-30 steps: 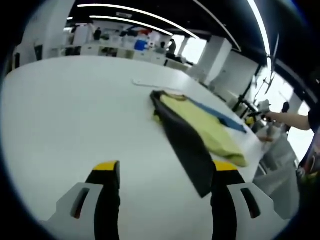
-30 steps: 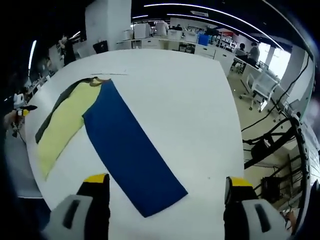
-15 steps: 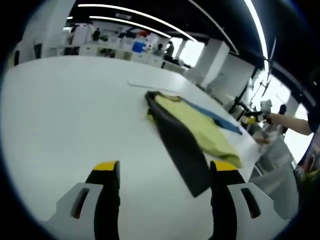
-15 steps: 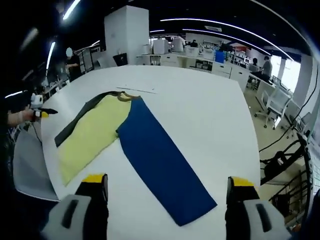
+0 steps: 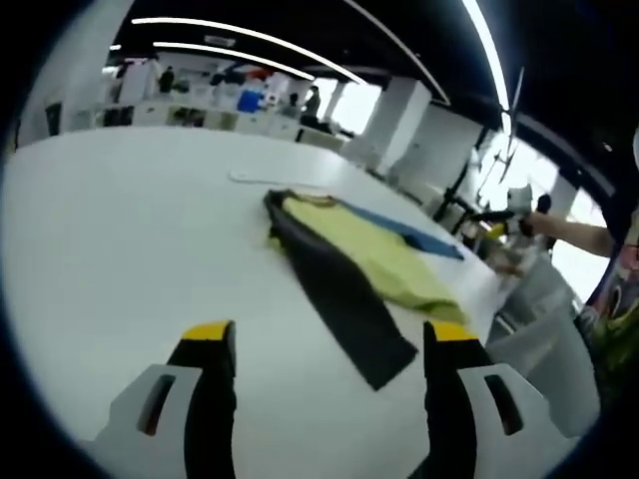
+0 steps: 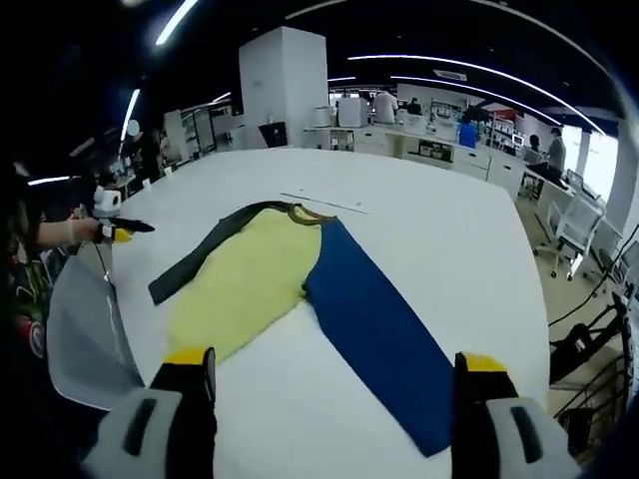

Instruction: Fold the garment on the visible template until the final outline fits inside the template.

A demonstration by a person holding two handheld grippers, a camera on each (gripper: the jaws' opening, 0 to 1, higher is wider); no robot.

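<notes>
A long-sleeved garment lies flat on the white table [image 5: 120, 230]. It has a yellow body [image 5: 369, 254], a dark grey sleeve [image 5: 339, 299] and a blue sleeve [image 5: 414, 235]. In the right gripper view the yellow body [image 6: 250, 279] lies between the dark sleeve [image 6: 200, 261] and the blue sleeve [image 6: 379, 319]. A thin pale strip [image 6: 324, 202] lies just past the collar. My left gripper [image 5: 324, 339] is open above the table, short of the dark sleeve's end. My right gripper [image 6: 334, 364] is open, its jaws straddling the blue sleeve's near end from above.
A grey chair back [image 6: 85, 334] stands at the table's edge beside the dark sleeve. A person's hand holds the other gripper [image 6: 112, 230] there. Office desks and chairs [image 6: 569, 215] lie beyond the table's far side.
Both views have shifted with the hands; the right one now takes in the garment more centrally. The garment lies as before, and both grippers stay open.
</notes>
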